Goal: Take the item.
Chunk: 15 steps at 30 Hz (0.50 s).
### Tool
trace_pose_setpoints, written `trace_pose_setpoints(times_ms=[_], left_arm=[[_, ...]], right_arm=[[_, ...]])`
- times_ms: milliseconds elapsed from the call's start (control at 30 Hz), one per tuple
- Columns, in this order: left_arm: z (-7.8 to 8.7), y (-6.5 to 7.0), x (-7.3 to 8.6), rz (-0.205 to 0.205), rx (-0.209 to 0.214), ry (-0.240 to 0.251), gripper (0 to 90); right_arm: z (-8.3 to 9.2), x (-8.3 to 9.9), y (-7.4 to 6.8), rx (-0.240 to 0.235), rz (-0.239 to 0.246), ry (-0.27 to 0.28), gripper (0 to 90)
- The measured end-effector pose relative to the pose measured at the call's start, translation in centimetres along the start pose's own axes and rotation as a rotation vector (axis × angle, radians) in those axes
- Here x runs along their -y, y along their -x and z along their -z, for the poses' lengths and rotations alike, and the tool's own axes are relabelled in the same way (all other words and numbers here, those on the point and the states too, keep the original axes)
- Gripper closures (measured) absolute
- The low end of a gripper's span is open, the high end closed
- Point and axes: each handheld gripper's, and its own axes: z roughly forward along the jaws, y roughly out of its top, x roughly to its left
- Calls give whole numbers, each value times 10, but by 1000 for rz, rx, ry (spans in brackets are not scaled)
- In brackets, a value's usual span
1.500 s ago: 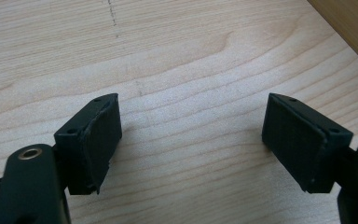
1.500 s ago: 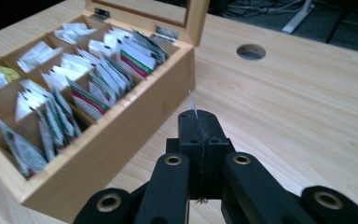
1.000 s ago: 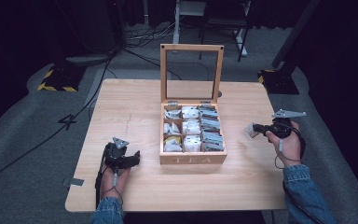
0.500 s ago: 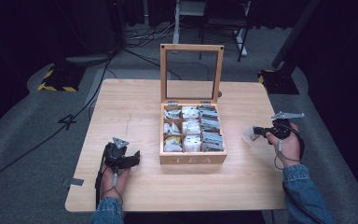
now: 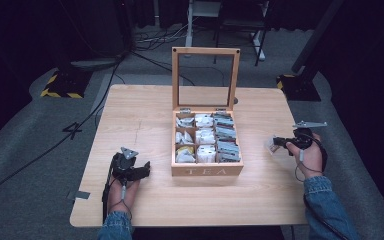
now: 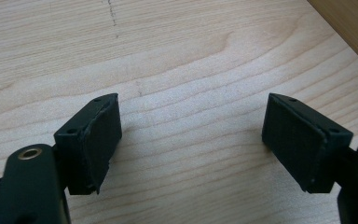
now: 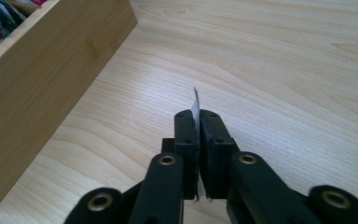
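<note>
On the table [image 5: 150,115], seen from the high view, a wooden tea box [image 5: 207,170] sits in the middle with its glass-framed lid [image 5: 206,77] stood upright at the back, which leaves the compartments of sachets open to reach from the near side. The left gripper [image 5: 142,167] rests low on the wood just beside the box's left wall, apparently parked out of the way. The right gripper [image 5: 275,142] hovers to the right of the box, apart from it, with a pale sachet [image 5: 270,145] at its tip.

In the left gripper view, the left gripper [image 6: 191,140] has its jaws spread wide with nothing between them, only bare table [image 6: 191,56] beneath; it looks idle.

In the right gripper view, the right gripper [image 7: 198,135] has its jaws pinched together on the thin sachet [image 7: 196,101], whose edge sticks up between them. The box [image 7: 51,79] wall stands to the left, well apart, so the sachet is held clear of the box, probably just lifted out or about to go in; which, I cannot tell.
</note>
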Motion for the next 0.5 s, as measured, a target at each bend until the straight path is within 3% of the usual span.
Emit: trace_pose_setpoints(times_ms=[200, 233, 267, 333, 500], left_arm=[[0, 0, 0, -1, 0, 0, 203], [0, 0, 0, 1, 0, 1, 203], [0, 0, 0, 0, 0, 0, 203], [0, 0, 0, 2, 0, 1, 203], [0, 0, 0, 1, -1, 0, 203]], right_arm=[[1, 2, 4, 7, -26, 20, 732], [1, 3, 8, 18, -33, 25, 633], [1, 3, 8, 18, -33, 25, 633], [0, 6, 15, 44, -30, 44, 539], [1, 8, 20, 65, -43, 74, 499]])
